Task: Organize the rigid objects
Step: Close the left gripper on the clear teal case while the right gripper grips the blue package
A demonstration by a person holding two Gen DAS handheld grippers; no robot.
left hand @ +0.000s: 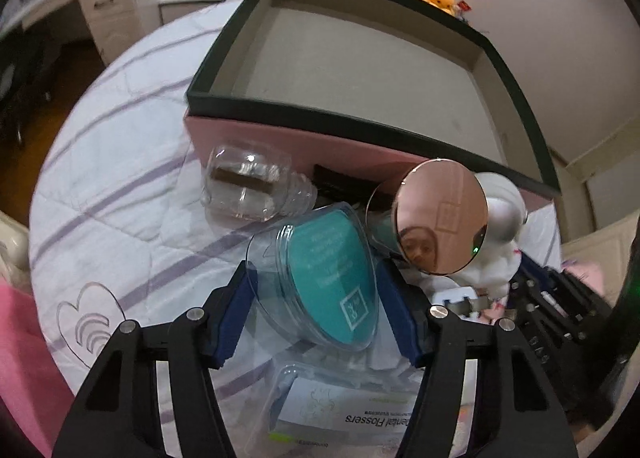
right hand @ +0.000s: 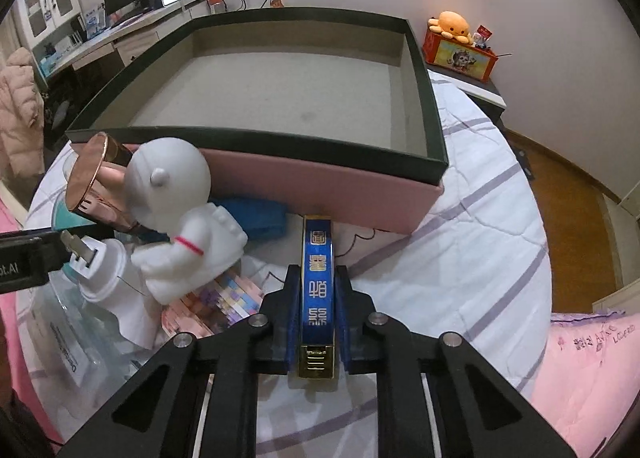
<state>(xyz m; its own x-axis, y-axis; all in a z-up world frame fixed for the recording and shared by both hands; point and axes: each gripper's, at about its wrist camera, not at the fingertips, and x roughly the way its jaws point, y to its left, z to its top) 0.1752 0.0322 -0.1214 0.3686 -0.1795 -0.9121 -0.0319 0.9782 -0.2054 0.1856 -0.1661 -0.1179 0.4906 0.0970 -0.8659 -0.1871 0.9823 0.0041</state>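
Observation:
A big open box point(left hand: 360, 70) with a dark rim, pink sides and a bare grey floor stands on the bed; it also shows in the right wrist view point(right hand: 280, 90). My left gripper point(left hand: 316, 290) is shut on a clear plastic case with a teal insert point(left hand: 328, 274), just in front of the box. My right gripper point(right hand: 318, 286) is shut on a narrow blue and gold box point(right hand: 317, 290), held edge-up near the big box's pink wall. A white astronaut figure point(right hand: 176, 214) and a round rose-gold mirror point(left hand: 440, 218) stand between the two grippers.
A clear plastic jar point(left hand: 248, 190) lies on its side left of the teal case. A pack of dental flossers point(left hand: 340, 414) lies under my left gripper. A blue item point(right hand: 256, 216) and colourful cards point(right hand: 216, 306) lie by the astronaut. The striped white bedsheet point(right hand: 480, 242) surrounds everything.

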